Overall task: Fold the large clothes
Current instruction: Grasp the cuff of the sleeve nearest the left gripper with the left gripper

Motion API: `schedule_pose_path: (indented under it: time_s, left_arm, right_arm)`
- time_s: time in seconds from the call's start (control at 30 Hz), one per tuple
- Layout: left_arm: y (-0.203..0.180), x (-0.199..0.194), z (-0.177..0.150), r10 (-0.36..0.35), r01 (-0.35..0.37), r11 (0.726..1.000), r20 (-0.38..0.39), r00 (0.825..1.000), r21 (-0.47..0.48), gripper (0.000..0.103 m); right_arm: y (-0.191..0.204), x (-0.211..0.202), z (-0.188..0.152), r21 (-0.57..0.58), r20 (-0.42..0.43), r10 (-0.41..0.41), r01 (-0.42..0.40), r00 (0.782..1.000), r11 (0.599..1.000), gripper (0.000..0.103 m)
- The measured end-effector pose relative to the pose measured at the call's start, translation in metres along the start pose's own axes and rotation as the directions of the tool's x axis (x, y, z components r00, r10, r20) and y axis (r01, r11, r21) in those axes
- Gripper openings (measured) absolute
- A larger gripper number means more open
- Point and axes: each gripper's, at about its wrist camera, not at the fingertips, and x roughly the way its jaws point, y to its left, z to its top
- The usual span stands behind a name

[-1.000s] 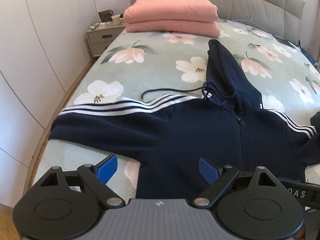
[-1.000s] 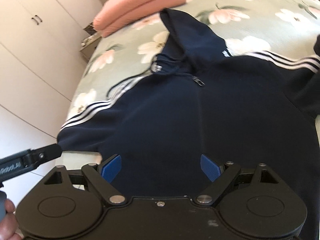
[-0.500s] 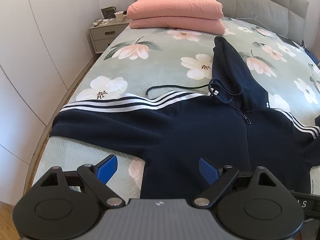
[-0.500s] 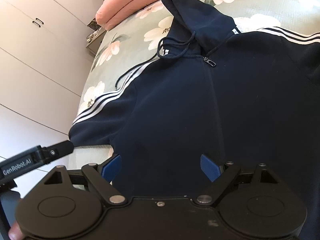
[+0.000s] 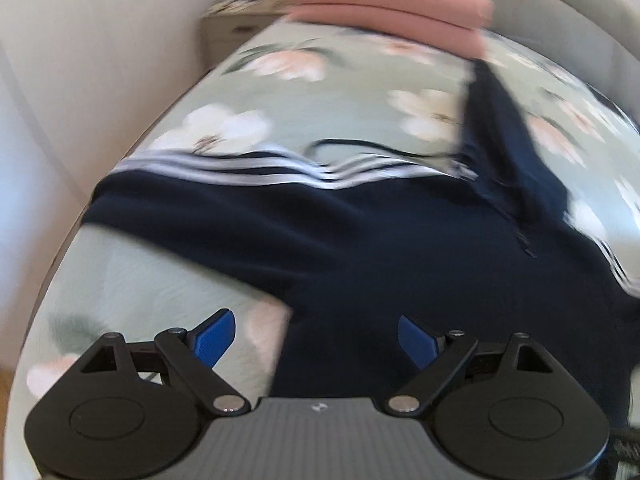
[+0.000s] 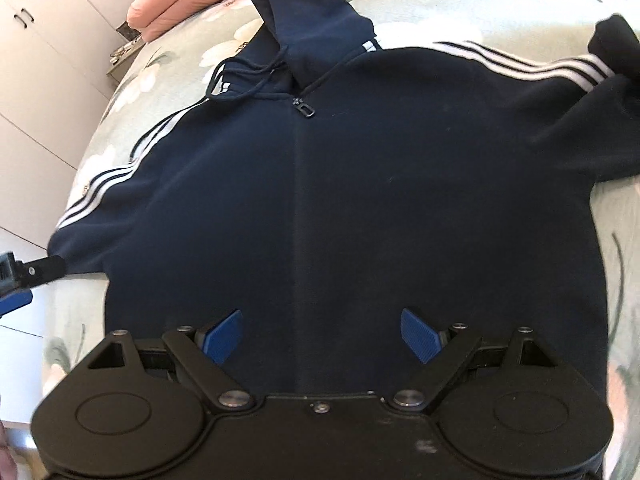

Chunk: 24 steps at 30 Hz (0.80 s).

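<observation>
Navy hoodie spread flat on floral bedspread, front up, hood far from both grippers. Right gripper jaws wide apart, empty, over lower body panel. Left gripper jaws wide apart, empty, straddling what looks like hoodie's side edge; view blurred. Pink pillows far beyond.

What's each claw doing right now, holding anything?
Left claw: open, empty, over the navy hoodie side edge.
Right claw: open, empty, over the hoodie's lower front.
</observation>
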Motion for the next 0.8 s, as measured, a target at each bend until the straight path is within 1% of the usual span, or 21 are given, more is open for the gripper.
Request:
schedule_pose_path:
  time_s: [0.1, 0.17, 0.23, 0.27, 0.3, 0.33, 0.4, 0.47, 0.53, 0.57, 0.6, 0.63, 0.67, 0.7, 0.77, 0.8]
  left_arm:
    - [0.036, 0.017, 0.014, 0.070, -0.069, 0.994, 0.006, 0.998, -0.088, 0.090]
    - [0.068, 0.027, 0.027, 0.123, -0.119, 0.979, 0.017, 0.992, -0.165, 0.090]
    - [0.105, 0.038, 0.040, 0.168, -0.158, 0.951, 0.015, 0.986, -0.265, 0.090]
    - [0.125, 0.044, 0.045, 0.183, -0.171, 0.934, 0.008, 0.983, -0.314, 0.090]
    - [0.148, 0.051, 0.051, 0.191, -0.179, 0.911, -0.005, 0.982, -0.371, 0.090]
    - [0.164, 0.057, 0.055, 0.184, -0.172, 0.894, -0.011, 0.983, -0.413, 0.090]
    - [0.204, 0.076, 0.062, 0.160, -0.148, 0.850, -0.019, 0.987, -0.506, 0.089]
    - [0.238, 0.099, 0.068, 0.149, -0.148, 0.800, -0.048, 0.988, -0.582, 0.085]
    - [0.263, 0.120, 0.069, 0.131, -0.146, 0.756, -0.071, 0.989, -0.639, 0.080]
    - [0.274, 0.132, 0.070, 0.111, -0.137, 0.737, -0.082, 0.990, -0.662, 0.079]
    - [0.279, 0.139, 0.069, 0.099, -0.131, 0.724, -0.086, 0.991, -0.678, 0.079]
    - [0.285, 0.145, 0.068, 0.085, -0.121, 0.707, -0.087, 0.993, -0.697, 0.081]
    - [0.288, 0.150, 0.069, 0.077, -0.105, 0.695, -0.072, 0.994, -0.711, 0.085]
    - [0.290, 0.152, 0.070, 0.077, -0.093, 0.695, -0.054, 0.996, -0.713, 0.090]
    - [0.291, 0.155, 0.074, 0.090, -0.087, 0.699, -0.033, 0.995, -0.710, 0.090]
    - [0.292, 0.158, 0.074, 0.100, -0.087, 0.697, -0.024, 0.995, -0.712, 0.086]
  right_arm:
    - [0.007, 0.001, 0.005, -0.053, 0.020, -0.015, 0.016, 1.000, 0.998, 0.102]
    - [0.017, 0.003, 0.009, -0.096, 0.025, -0.020, 0.022, 1.000, 0.995, 0.102]
    - [0.029, 0.008, 0.011, -0.144, 0.023, -0.020, 0.024, 1.000, 0.989, 0.102]
    - [0.036, 0.010, 0.011, -0.166, 0.022, -0.018, 0.022, 1.000, 0.986, 0.102]
    - [0.042, 0.013, 0.011, -0.183, 0.017, -0.014, 0.017, 1.000, 0.983, 0.102]
    - [0.049, 0.017, 0.011, -0.199, 0.008, -0.009, 0.010, 1.000, 0.980, 0.102]
    - [0.062, 0.025, 0.009, -0.224, -0.014, -0.001, -0.002, 1.000, 0.975, 0.102]
    - [0.075, 0.035, 0.006, -0.249, -0.039, 0.003, -0.012, 0.999, 0.968, 0.102]
    - [0.088, 0.045, 0.003, -0.277, -0.064, 0.000, -0.018, 0.998, 0.961, 0.102]
    - [0.093, 0.049, 0.002, -0.288, -0.073, -0.002, -0.019, 0.997, 0.957, 0.102]
    - [0.099, 0.054, 0.000, -0.300, -0.083, -0.004, -0.021, 0.997, 0.954, 0.102]
    - [0.104, 0.058, -0.001, -0.311, -0.093, -0.005, -0.024, 0.996, 0.950, 0.102]
    - [0.109, 0.062, -0.002, -0.319, -0.099, -0.004, -0.028, 0.995, 0.947, 0.102]
    - [0.113, 0.065, -0.003, -0.327, -0.105, -0.005, -0.030, 0.994, 0.945, 0.102]
    - [0.122, 0.069, -0.004, -0.342, -0.113, -0.007, -0.033, 0.994, 0.939, 0.102]
    - [0.125, 0.071, -0.004, -0.348, -0.116, -0.006, -0.035, 0.993, 0.937, 0.102]
